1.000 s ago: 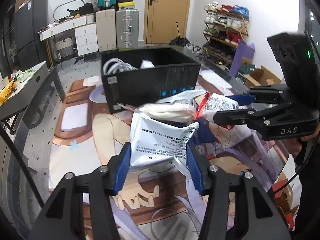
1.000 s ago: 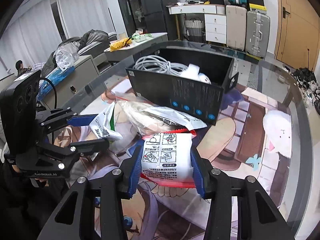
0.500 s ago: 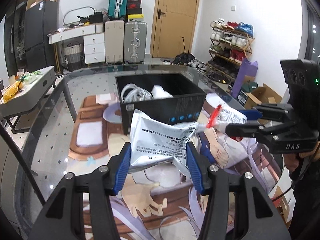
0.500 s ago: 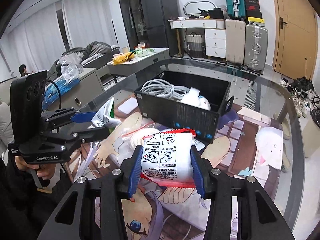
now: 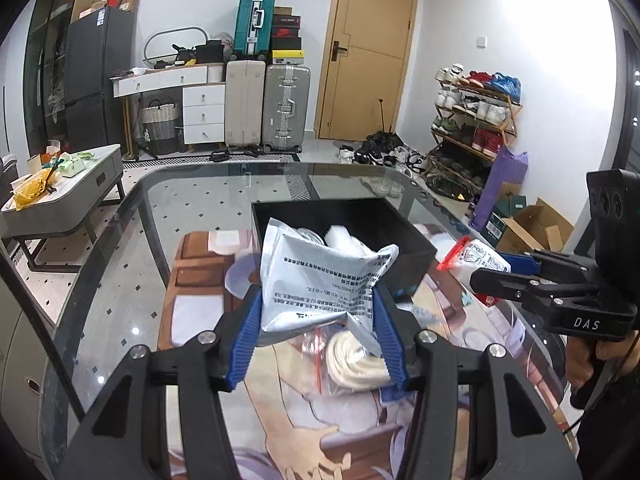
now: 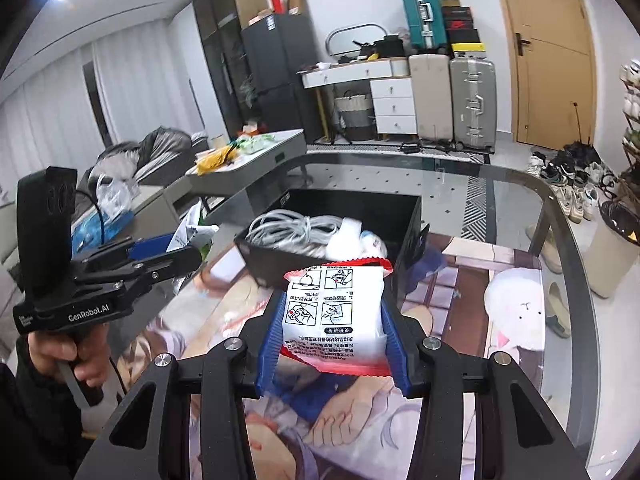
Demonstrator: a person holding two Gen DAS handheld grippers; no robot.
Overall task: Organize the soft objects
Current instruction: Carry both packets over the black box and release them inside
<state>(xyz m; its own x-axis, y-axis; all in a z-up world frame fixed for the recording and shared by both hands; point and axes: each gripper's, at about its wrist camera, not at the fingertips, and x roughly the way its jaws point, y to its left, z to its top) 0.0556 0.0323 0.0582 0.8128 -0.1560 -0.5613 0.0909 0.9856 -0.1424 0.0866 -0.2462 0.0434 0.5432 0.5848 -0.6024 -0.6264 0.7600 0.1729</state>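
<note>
My left gripper (image 5: 318, 332) is shut on a silver-white foil pouch (image 5: 320, 280) with printed text, held above the mat. My right gripper (image 6: 332, 340) is shut on a white packet with red edges (image 6: 334, 312). The same packet (image 5: 476, 258) shows at the right of the left wrist view, in the other gripper. A black open box (image 6: 280, 254) stands just beyond both, holding a coil of white cable (image 6: 292, 228) and white soft items (image 6: 356, 236). A clear bag with a cream roll (image 5: 356, 364) lies on the mat under the pouch.
A glass table (image 5: 120, 280) carries a printed cartoon mat (image 6: 460, 288). A person's hand (image 6: 68, 356) grips the left tool's handle. Beyond the table stand a low grey side table (image 5: 76, 196), suitcases (image 5: 286, 108), a shoe rack (image 5: 476, 120) and cardboard boxes (image 5: 532, 228).
Both grippers have risen with their packets held fast and now look more steeply into the black box. The clear bag with the roll stays on the mat, now below the pouch.
</note>
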